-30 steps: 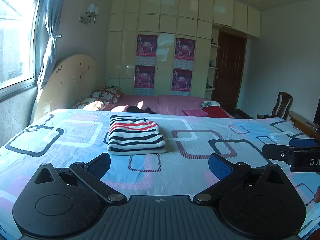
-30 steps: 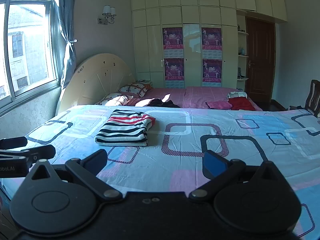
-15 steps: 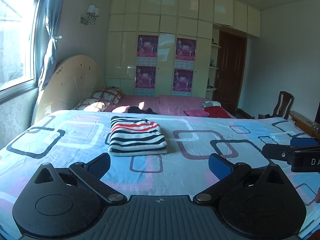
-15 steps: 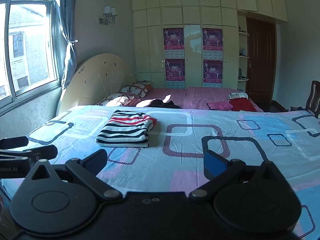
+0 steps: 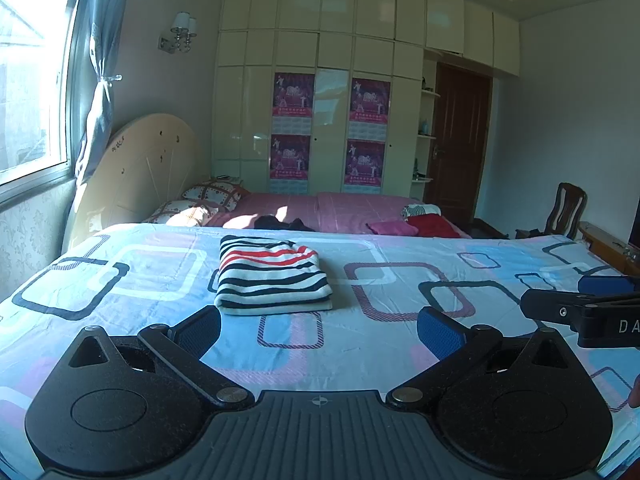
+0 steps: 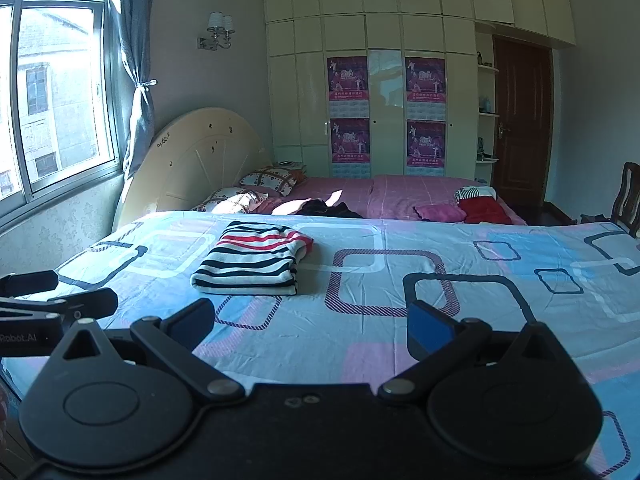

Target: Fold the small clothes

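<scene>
Bedroom setting: a bed sheet point(image 5: 400, 344) patterned with rounded rectangles in blue, pink and white covers the work surface before me, with a second bed in a pink sheet point(image 6: 400, 196) behind it and a cream wardrobe point(image 5: 320, 80) on the far wall. I see no containers in either view; all items lie directly on bedding. I find the striped garment point(image 5: 274, 278) folded into a neat rectangle, lying flat on the patterned sheet, well apart from both tools. My left gripper point(image 5: 319, 328) hovers over the near edge, jaws spread wide, holding nothing. My right gripper point(image 6: 311, 322) matches it: jaws spread, empty. On the pink bed lie a dark garment point(image 6: 328, 209), a pink item point(image 6: 438, 213) and a red item point(image 6: 482, 210), with two patterned pillows point(image 6: 256, 190) by the headboard.
</scene>
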The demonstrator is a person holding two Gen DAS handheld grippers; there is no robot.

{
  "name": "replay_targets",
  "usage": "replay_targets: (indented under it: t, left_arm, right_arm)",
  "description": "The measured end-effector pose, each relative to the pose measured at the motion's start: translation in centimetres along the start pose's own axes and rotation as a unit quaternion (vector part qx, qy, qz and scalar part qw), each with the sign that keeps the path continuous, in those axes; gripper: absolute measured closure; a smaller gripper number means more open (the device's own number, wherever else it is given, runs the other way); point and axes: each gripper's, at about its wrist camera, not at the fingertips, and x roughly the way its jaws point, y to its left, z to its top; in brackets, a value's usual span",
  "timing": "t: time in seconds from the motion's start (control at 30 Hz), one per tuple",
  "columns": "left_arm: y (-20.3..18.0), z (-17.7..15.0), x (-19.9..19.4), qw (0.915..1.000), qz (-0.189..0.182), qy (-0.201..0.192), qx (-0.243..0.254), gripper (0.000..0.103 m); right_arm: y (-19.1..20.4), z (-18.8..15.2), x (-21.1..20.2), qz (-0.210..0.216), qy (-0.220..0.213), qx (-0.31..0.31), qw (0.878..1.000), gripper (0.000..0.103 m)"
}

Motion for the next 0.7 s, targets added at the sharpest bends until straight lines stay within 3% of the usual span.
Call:
replay_targets:
  t: [0.7]
  left_arm:
    - [-0.39,0.04,-0.29,1.0,0.001,-0.001,0.003,0.0]
  right_arm:
    - [-0.01,0.0,0.15,0.001,-0.002,0.0,1.0,0.0]
